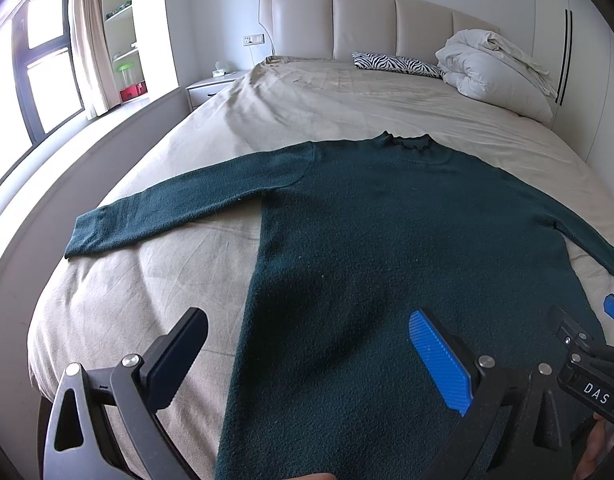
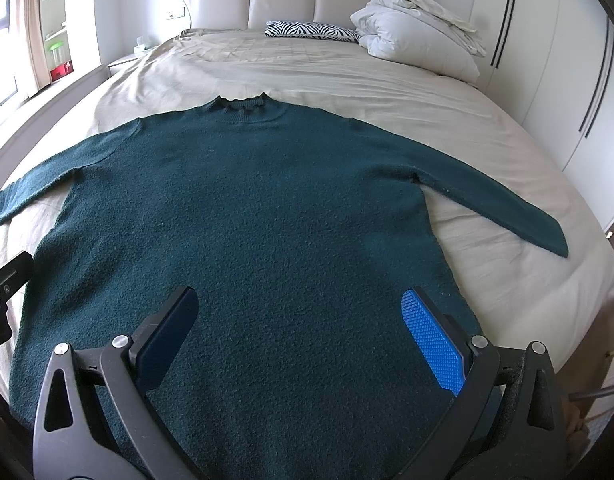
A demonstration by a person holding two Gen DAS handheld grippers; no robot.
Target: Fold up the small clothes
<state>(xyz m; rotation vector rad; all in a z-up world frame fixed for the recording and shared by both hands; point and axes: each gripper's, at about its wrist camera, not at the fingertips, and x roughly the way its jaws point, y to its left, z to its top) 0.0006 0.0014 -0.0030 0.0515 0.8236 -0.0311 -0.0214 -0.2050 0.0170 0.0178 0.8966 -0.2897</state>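
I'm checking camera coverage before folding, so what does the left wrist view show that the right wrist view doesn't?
Only the left wrist view shows the sweater's left sleeve whole, out to its cuff, the window and the right gripper at the frame's edge.

Only the right wrist view shows the right sleeve whole to its cuff, and the full wardrobe doors.

Both show the green sweater lying flat on the bed, the white duvet, the zebra pillow, and open fingers hovering above the hem.

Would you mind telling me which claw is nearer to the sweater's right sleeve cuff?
Right. The right claw hovers over the hem nearer that cuff; the left claw hovers at the sweater's opposite edge.
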